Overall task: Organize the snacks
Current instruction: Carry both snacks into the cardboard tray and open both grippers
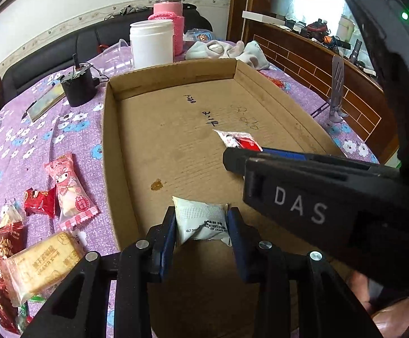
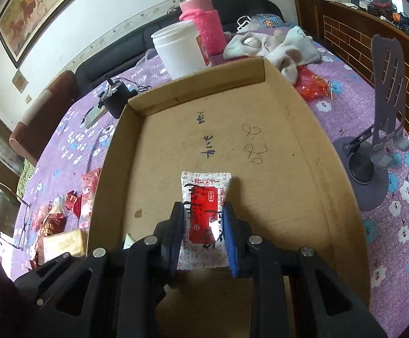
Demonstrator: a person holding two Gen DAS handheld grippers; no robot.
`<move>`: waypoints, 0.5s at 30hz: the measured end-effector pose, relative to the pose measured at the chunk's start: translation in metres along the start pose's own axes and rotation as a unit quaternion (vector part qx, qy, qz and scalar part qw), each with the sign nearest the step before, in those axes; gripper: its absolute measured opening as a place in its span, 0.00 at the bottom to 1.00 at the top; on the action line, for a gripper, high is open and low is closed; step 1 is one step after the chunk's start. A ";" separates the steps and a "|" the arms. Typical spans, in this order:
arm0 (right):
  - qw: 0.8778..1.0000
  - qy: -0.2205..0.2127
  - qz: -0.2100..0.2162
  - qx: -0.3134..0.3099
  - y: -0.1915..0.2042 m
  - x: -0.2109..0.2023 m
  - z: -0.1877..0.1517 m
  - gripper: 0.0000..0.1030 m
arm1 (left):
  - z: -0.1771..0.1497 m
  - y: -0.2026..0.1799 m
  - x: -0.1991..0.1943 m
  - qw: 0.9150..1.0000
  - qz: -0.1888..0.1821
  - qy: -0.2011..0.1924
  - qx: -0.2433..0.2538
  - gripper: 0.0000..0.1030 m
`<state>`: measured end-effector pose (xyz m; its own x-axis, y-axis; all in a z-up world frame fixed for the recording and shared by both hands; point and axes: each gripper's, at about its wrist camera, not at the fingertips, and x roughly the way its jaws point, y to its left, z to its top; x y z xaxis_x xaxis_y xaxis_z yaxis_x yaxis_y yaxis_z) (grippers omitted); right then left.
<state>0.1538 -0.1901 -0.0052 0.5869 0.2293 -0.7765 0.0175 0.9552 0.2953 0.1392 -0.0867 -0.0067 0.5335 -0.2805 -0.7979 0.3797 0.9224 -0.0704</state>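
Snacks: two are gripped, the rest lie loose. White packet point(image 1: 201, 222) sits crosswise btwn the blue pads of the left gripper point(image 1: 201, 225), jaws narrow and pressing its two ends; packet hangs over the near-left part of the cardboard tray point(image 1: 111, 146), just above the floor, beside a brown stain point(image 1: 157, 184). Whether it touches the floor cannot be told.

Red-and-white packet point(image 2: 205, 219) runs lengthwise btwn the pads of the right gripper point(image 2: 204, 225), jaws narrow, closed on its sides; far end sticks out past the fingertips, near end reaches back twd the camera. It is over the tray's middle, near the handwritten marks point(image 2: 208, 149). In left wrist view the same packet point(image 1: 238, 139) pokes from the tip of the right gripper point(image 1: 232, 160), which crosses in from the right, w/ "DAS" on its body.

Outside the tray's left wall, on the purple flowered cloth point(image 1: 29, 140): pink cartoon packet point(image 1: 69, 188), small red packet point(image 1: 39, 201), biscuit pack point(image 1: 41, 264), more red wrappers at the frame edge.

Beyond the far wall: white jar point(image 1: 151, 43), pink-sleeved flask point(image 1: 169, 17), black device w/ wires point(image 1: 79, 87), bundle of pale cloth point(image 1: 227, 50). Right of tray: grey phone stand point(image 2: 384, 98), red wrapper point(image 2: 311, 84).
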 end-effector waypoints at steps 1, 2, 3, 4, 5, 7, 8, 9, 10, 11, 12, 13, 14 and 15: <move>1.000 0.001 0.000 0.000 0.000 0.001 0.000 0.25 | 0.000 0.000 0.000 1.000 -0.001 0.000 0.000 0.37; 1.000 0.002 0.000 -0.001 0.001 0.001 0.000 0.25 | 0.000 0.000 0.000 1.000 0.000 -0.001 0.000 0.37; 1.000 0.002 -0.002 -0.002 0.001 0.001 0.000 0.25 | 0.000 0.000 0.000 1.000 0.001 -0.002 0.000 0.37; 1.000 0.002 -0.004 -0.002 0.001 0.001 -0.001 0.25 | -0.001 -0.001 0.000 1.000 0.001 -0.002 0.001 0.37; 1.000 0.003 -0.004 -0.002 0.001 0.002 0.000 0.25 | -0.001 -0.001 0.000 1.000 0.001 -0.002 0.001 0.37; 1.000 0.005 -0.005 -0.001 0.001 0.003 0.000 0.26 | -0.001 -0.002 -0.001 1.000 -0.001 -0.003 0.002 0.37; 1.000 0.005 -0.006 0.000 0.001 0.003 0.000 0.27 | -0.001 -0.002 -0.001 1.000 0.000 -0.003 0.002 0.37; 1.000 0.005 -0.006 0.000 0.001 0.003 0.000 0.28 | -0.001 -0.003 -0.001 1.000 0.000 -0.003 0.003 0.38; 1.000 0.005 -0.007 0.001 0.000 0.003 0.000 0.28 | -0.001 -0.003 0.000 1.000 0.001 -0.003 0.005 0.39; 1.000 0.005 -0.007 0.001 0.000 0.003 0.000 0.28 | -0.001 -0.004 0.000 1.000 0.001 -0.003 0.006 0.39; 1.000 0.005 -0.008 0.001 0.000 0.003 0.000 0.29 | -0.001 -0.004 0.000 1.000 0.002 -0.003 0.006 0.39; 1.000 0.004 -0.009 0.002 0.000 0.003 0.000 0.29 | -0.001 -0.004 0.000 1.000 0.002 -0.003 0.007 0.40; 1.000 0.004 -0.009 0.003 0.000 0.003 0.000 0.29 | -0.001 -0.004 0.000 1.000 0.001 -0.003 0.007 0.41; 1.000 0.005 -0.009 0.004 0.000 0.003 0.000 0.29 | -0.001 -0.004 0.000 1.000 0.000 -0.002 0.006 0.42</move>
<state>0.1557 -0.1893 -0.0071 0.5791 0.2146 -0.7865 0.0337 0.9576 0.2862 0.1368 -0.0904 -0.0071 0.5373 -0.2812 -0.7951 0.3886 0.9193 -0.0626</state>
